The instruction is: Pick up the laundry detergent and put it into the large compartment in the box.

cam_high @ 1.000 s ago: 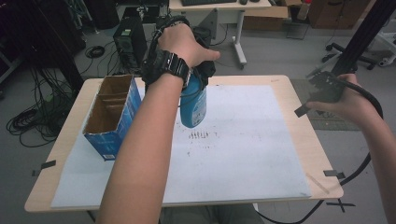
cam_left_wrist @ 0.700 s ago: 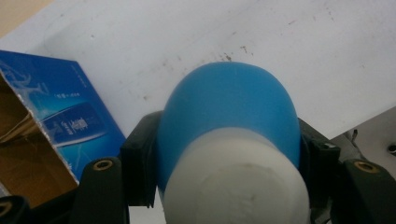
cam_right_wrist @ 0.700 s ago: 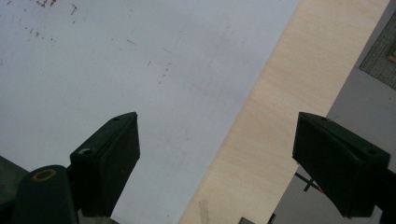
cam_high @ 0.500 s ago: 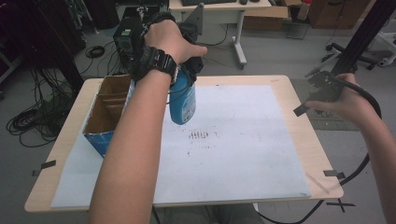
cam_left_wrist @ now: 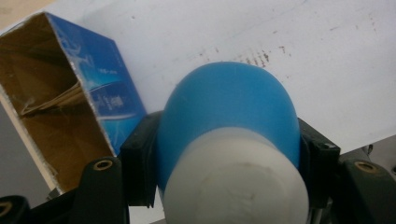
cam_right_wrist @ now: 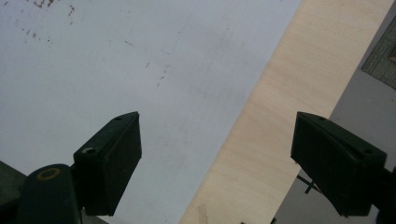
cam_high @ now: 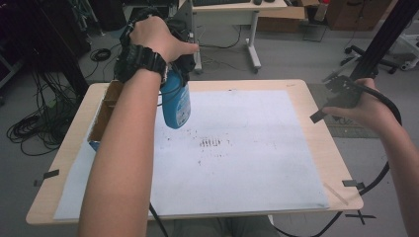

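A blue bottle with a white cap hangs upright above the table's back left, just right of an open cardboard box with blue sides. My left gripper is shut on the bottle's upper part, mostly hidden under the hand. In the left gripper view the bottle sits between both jaws of the left gripper, and the box's open mouth lies to its left. My right gripper is held open over the table's right edge. The right gripper has nothing between its jaws.
A large white paper sheet covers most of the wooden table, with dark smudges near its middle. Tape strips lie at the table's edges. A desk and cables stand on the floor behind.
My left gripper has carried the bottle leftward, closer to the box. The right gripper has stayed where it was.
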Demonstrator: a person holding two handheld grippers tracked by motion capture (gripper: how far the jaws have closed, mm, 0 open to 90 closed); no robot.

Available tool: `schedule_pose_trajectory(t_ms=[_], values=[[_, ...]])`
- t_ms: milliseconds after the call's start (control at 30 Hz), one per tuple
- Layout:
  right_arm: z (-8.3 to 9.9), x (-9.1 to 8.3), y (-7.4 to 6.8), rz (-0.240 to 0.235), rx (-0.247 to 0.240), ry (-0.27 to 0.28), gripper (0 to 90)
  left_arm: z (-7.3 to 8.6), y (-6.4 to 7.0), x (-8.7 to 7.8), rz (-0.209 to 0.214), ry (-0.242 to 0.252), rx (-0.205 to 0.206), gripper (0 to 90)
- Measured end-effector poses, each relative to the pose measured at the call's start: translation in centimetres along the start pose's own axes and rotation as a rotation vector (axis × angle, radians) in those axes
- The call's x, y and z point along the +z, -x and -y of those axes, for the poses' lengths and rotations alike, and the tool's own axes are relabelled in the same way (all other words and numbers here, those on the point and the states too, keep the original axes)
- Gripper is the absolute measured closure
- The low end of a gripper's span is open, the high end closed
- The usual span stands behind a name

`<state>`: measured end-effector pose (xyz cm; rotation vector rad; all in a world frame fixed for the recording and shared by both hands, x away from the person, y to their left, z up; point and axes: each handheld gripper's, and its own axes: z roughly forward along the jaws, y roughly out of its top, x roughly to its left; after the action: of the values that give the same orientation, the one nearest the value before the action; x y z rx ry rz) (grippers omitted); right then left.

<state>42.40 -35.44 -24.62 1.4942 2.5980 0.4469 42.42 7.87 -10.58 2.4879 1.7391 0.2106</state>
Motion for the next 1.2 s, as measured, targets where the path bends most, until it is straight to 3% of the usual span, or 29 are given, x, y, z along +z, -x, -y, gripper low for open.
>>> schedule_pose_trajectory(t_ms=[333, 733, 1033, 1200], values=[[-0.2, -0.1, -0.2, 0.001, -0.002, 0.001, 16.5, 1.1, -2.7, -0.7, -0.022, -0.004, -0.049, 37.4], [-0.6, -0.3, -0.4, 0.012, -0.005, -0.006, 16.5, 2.7, -6.9, -0.7, -0.053, -0.003, -0.154, 37.4], [-0.9, 0.0, -0.5, 0.018, -0.005, -0.018, 16.7, 3.4, -9.3, -0.8, -0.077, -0.002, -0.210, 37.4], [-1.0, 0.0, -0.5, 0.019, -0.004, -0.020, 16.7, 3.6, -10.0, -0.9, -0.098, 0.004, -0.234, 37.4]])
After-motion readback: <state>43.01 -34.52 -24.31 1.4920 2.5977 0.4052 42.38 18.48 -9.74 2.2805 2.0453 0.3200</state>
